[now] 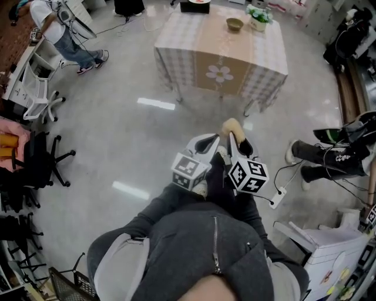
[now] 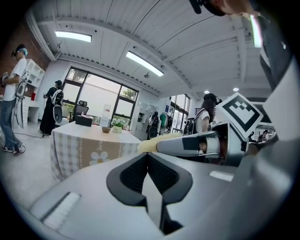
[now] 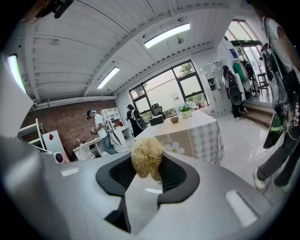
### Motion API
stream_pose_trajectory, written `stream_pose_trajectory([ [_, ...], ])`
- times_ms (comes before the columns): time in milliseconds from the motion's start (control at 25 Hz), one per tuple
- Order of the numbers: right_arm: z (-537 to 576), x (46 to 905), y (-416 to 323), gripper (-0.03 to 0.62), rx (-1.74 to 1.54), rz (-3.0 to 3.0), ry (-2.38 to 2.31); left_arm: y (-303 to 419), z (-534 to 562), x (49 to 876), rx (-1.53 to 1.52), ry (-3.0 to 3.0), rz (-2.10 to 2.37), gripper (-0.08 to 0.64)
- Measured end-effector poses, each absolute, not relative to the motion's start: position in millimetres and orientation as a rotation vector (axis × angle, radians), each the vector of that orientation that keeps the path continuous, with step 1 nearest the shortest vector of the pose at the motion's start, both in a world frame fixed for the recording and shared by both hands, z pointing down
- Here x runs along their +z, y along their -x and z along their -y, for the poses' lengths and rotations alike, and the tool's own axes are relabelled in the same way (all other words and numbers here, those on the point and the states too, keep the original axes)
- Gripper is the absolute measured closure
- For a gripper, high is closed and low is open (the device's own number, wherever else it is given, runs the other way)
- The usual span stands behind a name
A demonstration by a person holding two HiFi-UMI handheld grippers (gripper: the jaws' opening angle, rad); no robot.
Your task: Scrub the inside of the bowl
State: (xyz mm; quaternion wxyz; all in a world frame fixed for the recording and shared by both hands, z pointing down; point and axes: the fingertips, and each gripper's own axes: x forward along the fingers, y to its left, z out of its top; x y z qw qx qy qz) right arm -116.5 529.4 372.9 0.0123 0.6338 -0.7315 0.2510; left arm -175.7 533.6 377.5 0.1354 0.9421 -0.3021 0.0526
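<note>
The bowl [image 1: 234, 24], small and brownish, stands on the checked cloth of the table [image 1: 194, 53] at the far side of the room, just beside a potted plant [image 1: 258, 17] and near a black box [image 1: 195, 6]. It is well apart from both grippers, with bare grey floor [image 1: 129, 135] between. The right gripper [image 1: 238, 141] is clamped on a shaggy yellow scrubber [image 3: 146, 161], which sticks out past its tips. The left gripper [image 2: 149, 161] hangs close beside it, its jaws together with nothing between them. Both point toward the table.
</note>
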Motion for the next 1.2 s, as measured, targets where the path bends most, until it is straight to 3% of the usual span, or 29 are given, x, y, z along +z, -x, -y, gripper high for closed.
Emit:
stream_pose_trajectory([
  [1200, -379.2, 384.5, 20.5, 0.459, 0.801, 2.279, -1.96, 83.0, -388.2, 388.6, 0.15, -2.68, 0.901, 0.551],
])
